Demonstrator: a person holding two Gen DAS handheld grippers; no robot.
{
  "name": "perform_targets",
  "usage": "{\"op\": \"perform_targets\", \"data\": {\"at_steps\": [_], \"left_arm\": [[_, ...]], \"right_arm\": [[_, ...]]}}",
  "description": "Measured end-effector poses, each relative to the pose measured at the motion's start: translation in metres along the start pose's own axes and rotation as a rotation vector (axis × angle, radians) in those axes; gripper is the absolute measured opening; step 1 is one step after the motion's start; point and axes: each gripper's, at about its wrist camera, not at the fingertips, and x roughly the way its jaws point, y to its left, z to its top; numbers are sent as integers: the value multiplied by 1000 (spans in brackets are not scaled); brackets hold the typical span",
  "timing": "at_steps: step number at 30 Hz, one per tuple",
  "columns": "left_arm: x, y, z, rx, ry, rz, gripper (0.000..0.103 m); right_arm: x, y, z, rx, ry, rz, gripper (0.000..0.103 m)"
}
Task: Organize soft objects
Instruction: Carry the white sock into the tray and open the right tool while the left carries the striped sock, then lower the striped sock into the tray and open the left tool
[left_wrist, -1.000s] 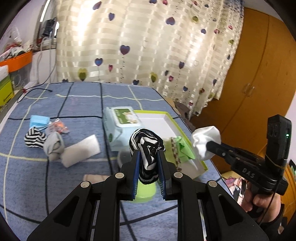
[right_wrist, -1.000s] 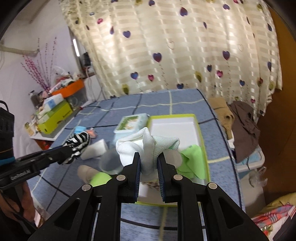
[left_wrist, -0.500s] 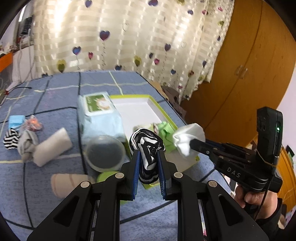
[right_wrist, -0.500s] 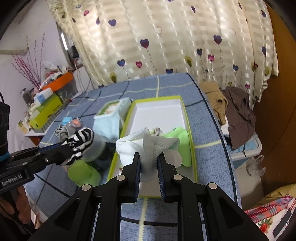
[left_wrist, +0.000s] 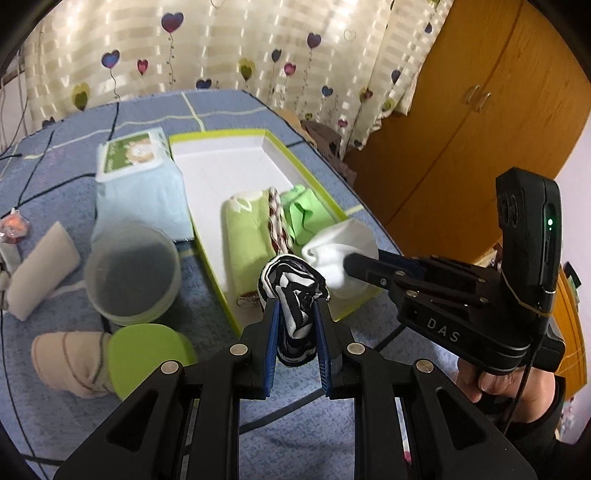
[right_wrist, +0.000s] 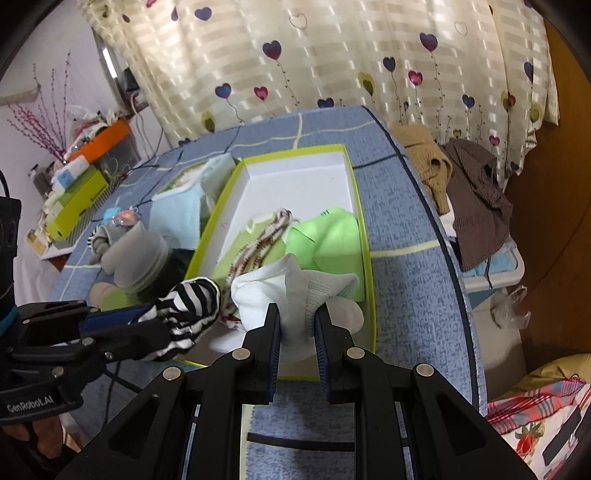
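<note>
My left gripper (left_wrist: 295, 306) is shut on a black-and-white striped sock (left_wrist: 293, 291), held above the near end of the green-rimmed white box (left_wrist: 221, 170). To its right, my right gripper (right_wrist: 295, 314) is shut on a white sock (right_wrist: 295, 291), which hangs over the box's near right corner. The striped sock (right_wrist: 188, 306) shows at the left of the right wrist view, and the white sock (left_wrist: 340, 254) at the right of the left wrist view. Inside the box (right_wrist: 295, 177) lie green socks (right_wrist: 332, 240) and a red-white patterned one (right_wrist: 258, 243).
On the blue checked cloth (left_wrist: 66, 155), left of the box, are a wipes pack (left_wrist: 136, 177), a clear round tub (left_wrist: 131, 269), a green lid (left_wrist: 147, 354), beige rolled socks (left_wrist: 66, 362) and a grey sock (right_wrist: 136, 251). Brown clothes (right_wrist: 476, 195) hang past the table's right edge.
Both grippers have dropped and moved in over the near end of the box, each with its sock. The box and its contents now look larger and closer.
</note>
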Motion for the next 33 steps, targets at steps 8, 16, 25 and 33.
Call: {"op": "perform_targets", "data": {"at_steps": [8,16,25,33], "left_arm": [[24,2,5,-18,55,10,20],[33,1,24,-27,32,51,20],[44,9,43,-61,12,88,20],[33,5,34,-47,-10,77,20]], "right_arm": [[14,-8,4,7,15,9,17],[31,-13,24,-8,9,16,17],[48,-16,47,-22,7,25,20],[36,-13,42,-27,0,-2,41]]}}
